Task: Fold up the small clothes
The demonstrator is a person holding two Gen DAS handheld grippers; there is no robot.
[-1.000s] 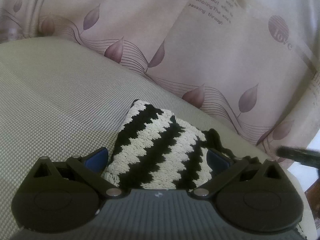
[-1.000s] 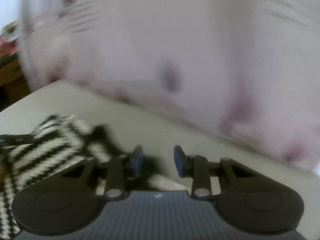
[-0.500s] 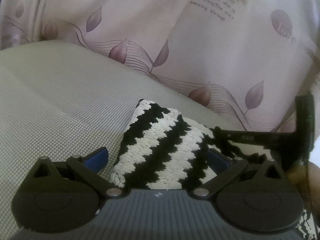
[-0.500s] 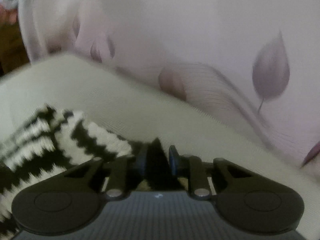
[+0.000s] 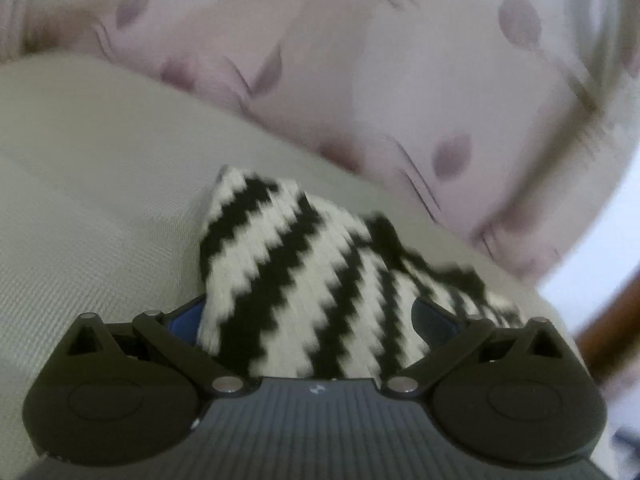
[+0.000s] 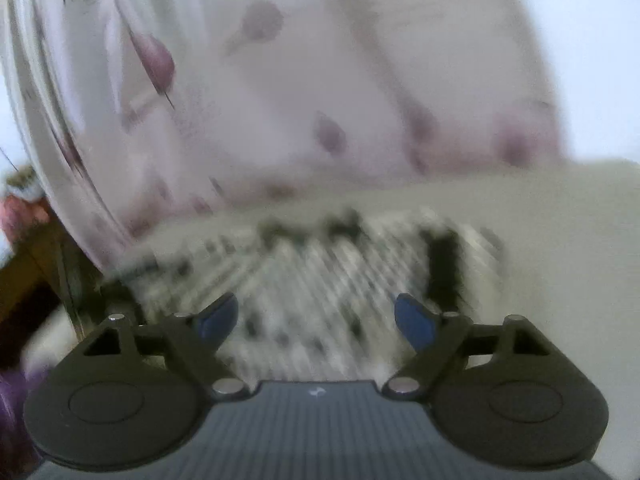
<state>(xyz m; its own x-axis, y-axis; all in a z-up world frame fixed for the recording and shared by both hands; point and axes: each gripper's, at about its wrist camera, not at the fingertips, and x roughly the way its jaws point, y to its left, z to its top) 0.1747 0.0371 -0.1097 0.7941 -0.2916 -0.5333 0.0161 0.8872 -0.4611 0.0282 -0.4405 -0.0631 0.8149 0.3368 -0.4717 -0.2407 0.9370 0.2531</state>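
A small black-and-white zigzag knitted garment [image 5: 296, 280] lies bunched on a beige cushion [image 5: 88, 200]. My left gripper [image 5: 310, 316] is open, its blue-padded fingers wide apart on either side of the garment's near edge. In the right wrist view the same garment [image 6: 320, 272] is blurred by motion and lies ahead on the cushion [image 6: 560, 248]. My right gripper [image 6: 316, 316] is open and empty above the garment.
A pink fabric with purple leaf prints [image 5: 360, 80] hangs behind the cushion and also shows in the right wrist view [image 6: 300, 100]. Brown wooden furniture [image 6: 28, 280] stands at the cushion's end.
My right gripper was nearly shut at the garment's edge; it has opened wide and swung to a new view. The garment's right part has shifted. My left gripper stays open.
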